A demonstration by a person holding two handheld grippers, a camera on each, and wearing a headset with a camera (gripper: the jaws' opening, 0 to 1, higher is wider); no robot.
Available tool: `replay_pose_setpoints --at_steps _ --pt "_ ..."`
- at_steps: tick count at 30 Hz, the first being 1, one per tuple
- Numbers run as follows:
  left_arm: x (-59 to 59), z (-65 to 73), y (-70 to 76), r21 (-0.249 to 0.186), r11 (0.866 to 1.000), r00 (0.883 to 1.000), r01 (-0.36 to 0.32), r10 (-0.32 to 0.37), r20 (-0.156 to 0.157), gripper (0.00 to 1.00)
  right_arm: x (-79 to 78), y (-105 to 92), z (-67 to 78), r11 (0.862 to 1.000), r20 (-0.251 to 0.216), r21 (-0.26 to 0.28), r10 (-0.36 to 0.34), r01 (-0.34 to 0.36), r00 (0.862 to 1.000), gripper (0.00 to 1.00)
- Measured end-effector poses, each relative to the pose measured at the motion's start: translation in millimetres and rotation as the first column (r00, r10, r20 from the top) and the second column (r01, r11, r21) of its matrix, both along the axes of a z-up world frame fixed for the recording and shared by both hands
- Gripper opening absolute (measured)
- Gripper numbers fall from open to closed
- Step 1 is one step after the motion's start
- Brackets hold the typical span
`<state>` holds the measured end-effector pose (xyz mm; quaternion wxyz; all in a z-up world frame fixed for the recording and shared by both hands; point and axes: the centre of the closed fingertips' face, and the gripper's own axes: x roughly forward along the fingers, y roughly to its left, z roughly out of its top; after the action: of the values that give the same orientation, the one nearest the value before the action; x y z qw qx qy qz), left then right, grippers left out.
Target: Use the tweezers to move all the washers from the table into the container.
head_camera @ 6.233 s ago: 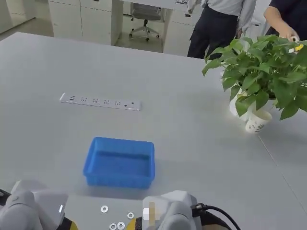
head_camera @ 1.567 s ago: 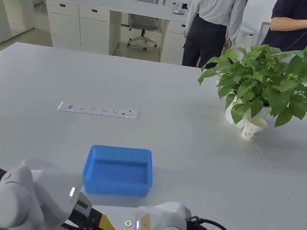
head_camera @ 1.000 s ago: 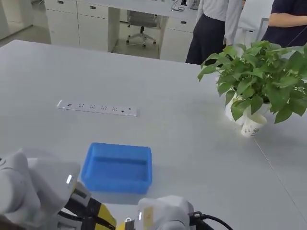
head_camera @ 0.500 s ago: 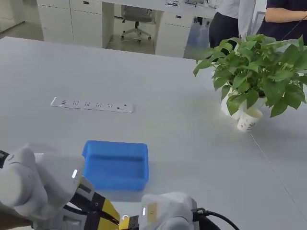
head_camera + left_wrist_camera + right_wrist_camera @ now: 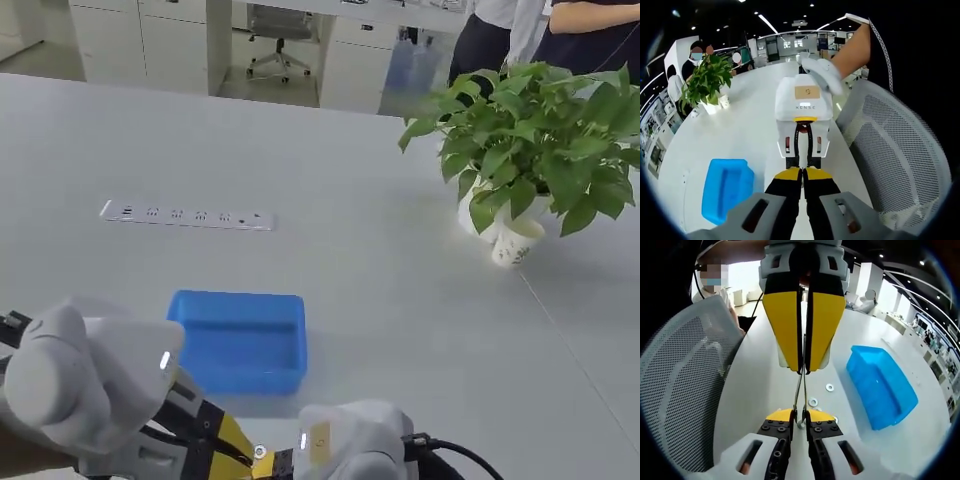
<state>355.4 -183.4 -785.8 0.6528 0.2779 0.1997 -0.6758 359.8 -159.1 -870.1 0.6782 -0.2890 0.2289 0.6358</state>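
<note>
The metal tweezers [image 5: 802, 385] run between the two grippers, which meet tip to tip just in front of the blue container [image 5: 240, 340]. My left gripper [image 5: 232, 447] comes in from the lower left, and its yellow jaws are shut on the tweezers' upper part. My right gripper [image 5: 800, 418] is shut on their lower end. Loose washers [image 5: 813, 402] lie on the table beside the grippers, with one washer [image 5: 260, 452] between the two gripper bodies. In the left gripper view the right gripper [image 5: 803, 159] faces my shut left gripper [image 5: 802, 175], with the container [image 5: 725, 190] to the left.
A white power strip [image 5: 185, 215] lies beyond the container. A potted plant [image 5: 540, 110] and a paper cup [image 5: 512, 243] stand at the far right. People stand behind the table. A mesh chair [image 5: 895, 165] is close behind the grippers.
The left gripper has risen from the lower left and closed in on the right gripper. The head view has shifted, so the washers in front of the container are now mostly covered.
</note>
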Motion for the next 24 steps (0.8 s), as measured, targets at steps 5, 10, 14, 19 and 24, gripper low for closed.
replay_pose_setpoints --at_steps 5,10,14,19,24 --pt "-0.2 -1.8 -1.3 0.004 1.000 1.000 0.004 -0.004 -0.001 0.05 0.1 -1.6 -1.7 1.000 0.000 -0.003 -0.001 0.001 1.000 0.11" --pt "1.5 -1.8 -2.1 0.003 1.000 1.000 0.004 -0.004 0.000 0.05 1.4 -1.7 -1.9 1.000 -0.004 0.001 -0.003 0.003 1.000 0.12" --pt "3.1 -1.5 -3.3 -0.001 1.000 1.000 0.001 -0.001 -0.005 0.05 2.3 -1.8 -3.0 1.000 -0.010 0.001 -0.006 0.006 1.000 0.12" --pt "7.3 -1.4 -5.0 0.001 1.000 1.000 -0.004 0.004 -0.002 0.05 3.6 -2.3 -4.5 1.000 -0.009 -0.007 -0.007 0.007 1.000 0.12" --pt "6.3 -1.5 -6.5 0.001 1.000 1.000 0.003 -0.003 -0.010 0.05 3.6 -2.7 -6.1 1.000 -0.013 -0.008 -0.009 0.009 1.000 0.12"
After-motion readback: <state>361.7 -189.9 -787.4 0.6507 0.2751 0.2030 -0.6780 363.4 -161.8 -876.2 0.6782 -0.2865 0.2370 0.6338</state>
